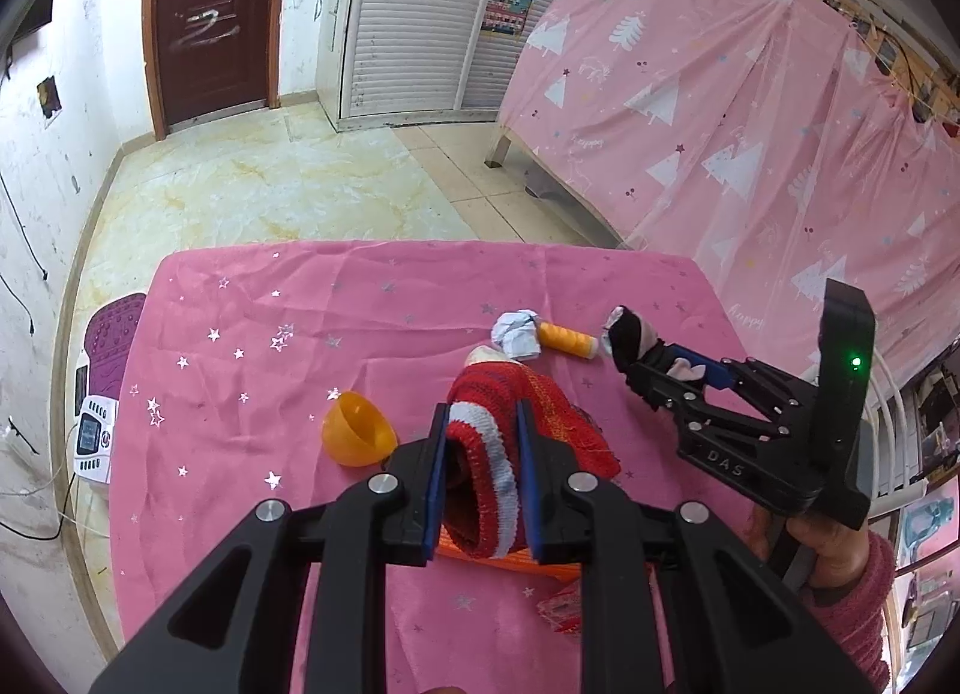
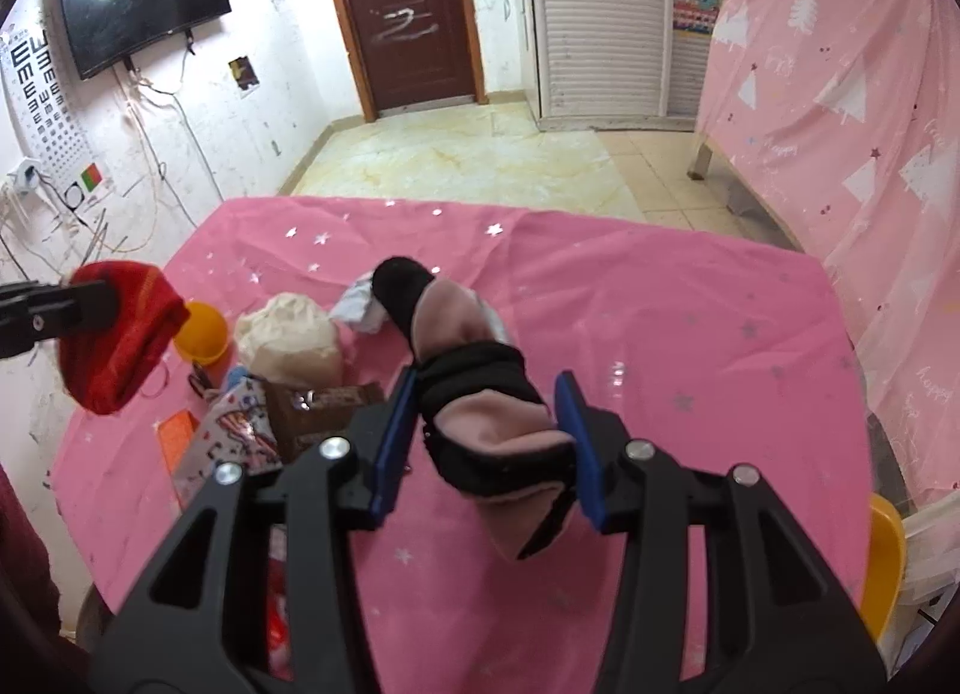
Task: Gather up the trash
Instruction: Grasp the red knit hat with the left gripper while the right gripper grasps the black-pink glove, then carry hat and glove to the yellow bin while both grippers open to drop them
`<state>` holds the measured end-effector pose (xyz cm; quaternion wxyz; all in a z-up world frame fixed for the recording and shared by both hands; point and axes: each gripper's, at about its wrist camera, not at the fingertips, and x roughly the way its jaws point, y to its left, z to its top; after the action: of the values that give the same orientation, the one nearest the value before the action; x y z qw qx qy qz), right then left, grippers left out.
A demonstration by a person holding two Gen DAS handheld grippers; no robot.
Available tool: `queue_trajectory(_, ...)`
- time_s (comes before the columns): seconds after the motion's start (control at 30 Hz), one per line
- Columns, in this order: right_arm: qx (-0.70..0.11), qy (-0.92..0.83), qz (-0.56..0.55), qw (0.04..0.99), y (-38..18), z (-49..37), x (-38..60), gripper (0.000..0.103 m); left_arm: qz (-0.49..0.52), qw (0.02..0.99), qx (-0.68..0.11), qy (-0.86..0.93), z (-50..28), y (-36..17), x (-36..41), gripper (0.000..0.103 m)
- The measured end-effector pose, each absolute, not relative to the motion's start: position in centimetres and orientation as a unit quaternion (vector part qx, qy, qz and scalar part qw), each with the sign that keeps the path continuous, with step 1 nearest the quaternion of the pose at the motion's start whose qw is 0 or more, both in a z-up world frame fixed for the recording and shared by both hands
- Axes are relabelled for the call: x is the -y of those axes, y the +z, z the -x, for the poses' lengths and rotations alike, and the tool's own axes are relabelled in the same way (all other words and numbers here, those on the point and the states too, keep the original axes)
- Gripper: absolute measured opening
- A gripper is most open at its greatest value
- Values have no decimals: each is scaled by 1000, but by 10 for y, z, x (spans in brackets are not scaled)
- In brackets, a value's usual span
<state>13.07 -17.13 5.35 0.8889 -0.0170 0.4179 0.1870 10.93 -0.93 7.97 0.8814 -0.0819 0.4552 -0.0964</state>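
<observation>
On my right tool (image 1: 636,361), the black body carries raised letters "DAS". The brown door (image 2: 414,16) has a pale smeared "2". Rows of "E" shapes fill the eye chart (image 2: 36,88). The curtain (image 1: 750,166) says "happy".

On the pink star-printed table (image 1: 252,370) we see the crumpled white paper ball (image 1: 516,334) touching the left end of the yellow thread spool (image 1: 569,341), and the orange plastic half-shell (image 1: 355,429) lies nearer us, to their left.
</observation>
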Motion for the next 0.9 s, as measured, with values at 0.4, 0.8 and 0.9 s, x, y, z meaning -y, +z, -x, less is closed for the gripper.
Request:
queue_trajectory(0.4, -393, 138, 1, 909, 64, -113, 225, 44, 48, 885, -449, -113, -104, 94, 54, 15)
queue_trajectory(0.8, -379, 98, -42, 919, 60, -95, 298, 44, 14, 882, -448, -143, -110, 101, 121, 15)
queue_trajectory(0.9, -378, 89, -52, 920, 58, -90, 316, 44, 3, 880, -449, -151, -111, 101, 141, 15)
